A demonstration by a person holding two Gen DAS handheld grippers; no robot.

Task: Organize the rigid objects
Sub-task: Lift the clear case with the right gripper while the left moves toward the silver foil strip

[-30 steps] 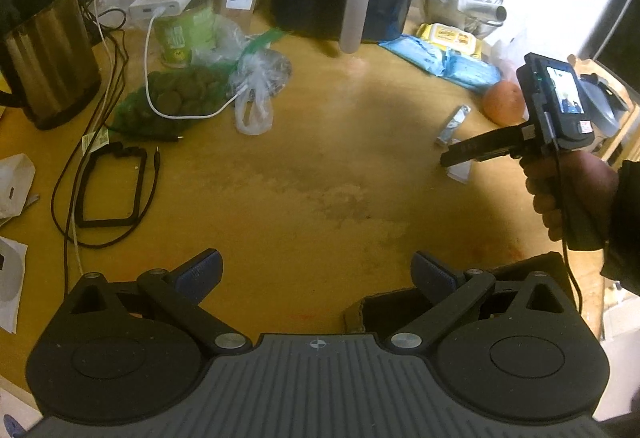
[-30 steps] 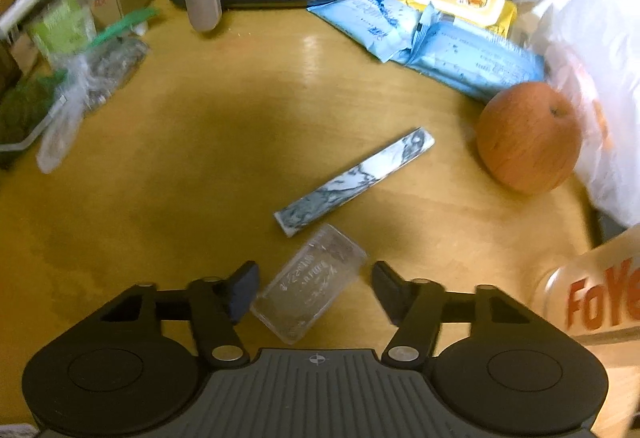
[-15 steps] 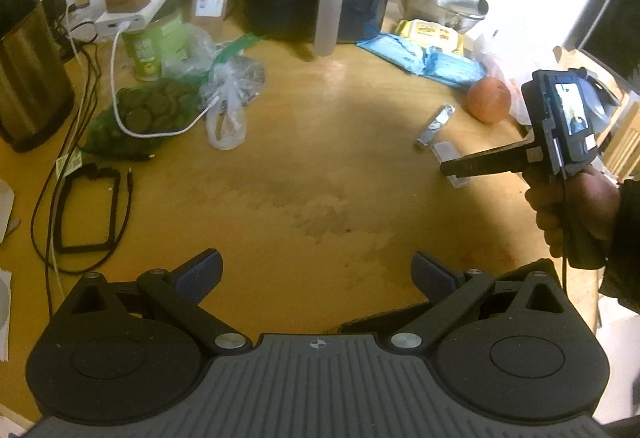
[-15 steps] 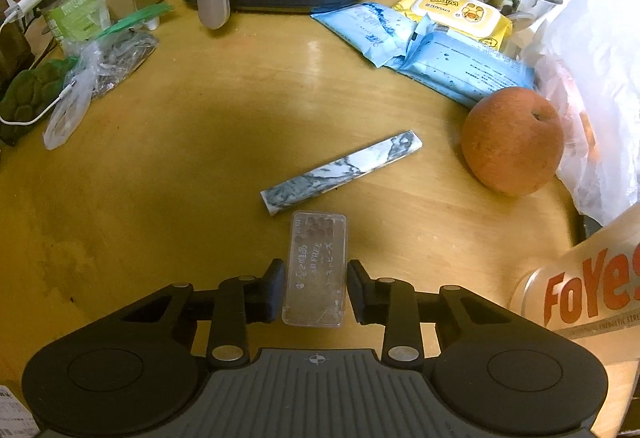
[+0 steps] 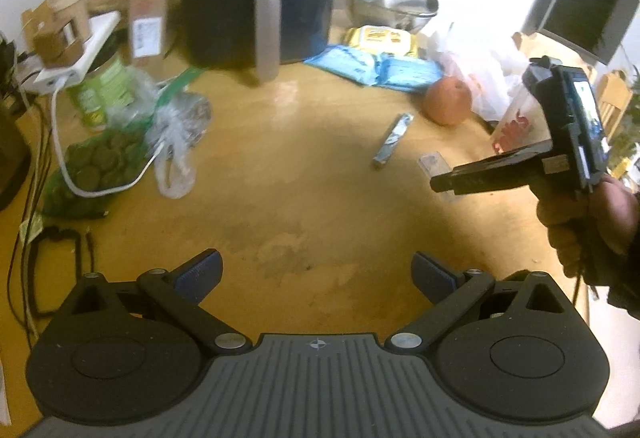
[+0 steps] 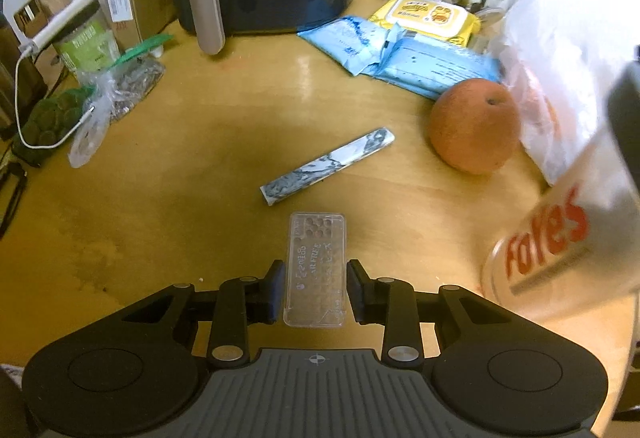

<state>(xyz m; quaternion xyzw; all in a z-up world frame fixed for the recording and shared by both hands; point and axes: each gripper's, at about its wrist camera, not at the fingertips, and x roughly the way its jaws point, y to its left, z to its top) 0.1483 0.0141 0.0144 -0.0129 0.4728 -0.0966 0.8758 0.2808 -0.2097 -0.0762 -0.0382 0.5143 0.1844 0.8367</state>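
We have the right gripper clamped on the clear rectangular plastic case, just above the wooden table. Marbled grey-white flat bar at 12 o'clock, round orange fruit at 2. Left gripper wide apart, holding nothing.

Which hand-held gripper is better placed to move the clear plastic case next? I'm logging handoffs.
Right. The right hand-held gripper has its fingers on both sides of the clear plastic case. The left hand-held gripper is open over bare table, far from it.
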